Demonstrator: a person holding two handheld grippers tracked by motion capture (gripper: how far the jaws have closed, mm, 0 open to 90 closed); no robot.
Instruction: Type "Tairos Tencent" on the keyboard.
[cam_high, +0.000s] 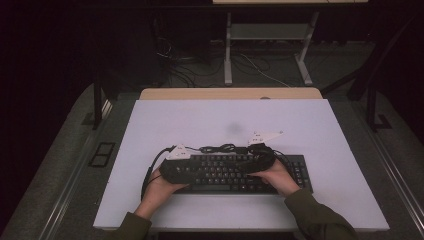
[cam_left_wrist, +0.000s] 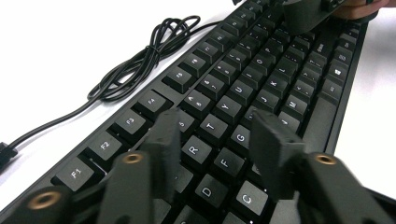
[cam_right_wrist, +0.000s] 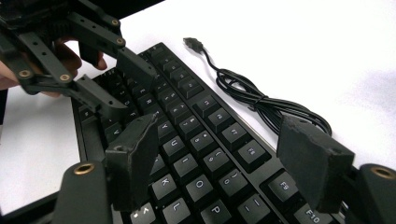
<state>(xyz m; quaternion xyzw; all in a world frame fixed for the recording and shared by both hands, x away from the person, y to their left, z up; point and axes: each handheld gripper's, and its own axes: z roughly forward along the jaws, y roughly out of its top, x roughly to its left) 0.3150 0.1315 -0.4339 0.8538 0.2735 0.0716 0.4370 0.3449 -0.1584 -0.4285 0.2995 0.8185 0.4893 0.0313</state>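
Both grippers, left (cam_left_wrist: 212, 140) and right (cam_right_wrist: 224, 158), hung with their 2 jaws spread directly above the keyboard (cam_high: 240, 172), whose long axis ran between them.

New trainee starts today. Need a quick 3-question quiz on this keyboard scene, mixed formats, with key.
1. True or false: both grippers hang over the keyboard with jaws open.
2. Multiple choice: the bundled cable lies A) on the keys, B) on the table beyond the keyboard, C) in the left gripper.
3. Fill in: in its own view, the right gripper looks toward the person's ____ gripper.

Key: 1 true; 2 B; 3 left.
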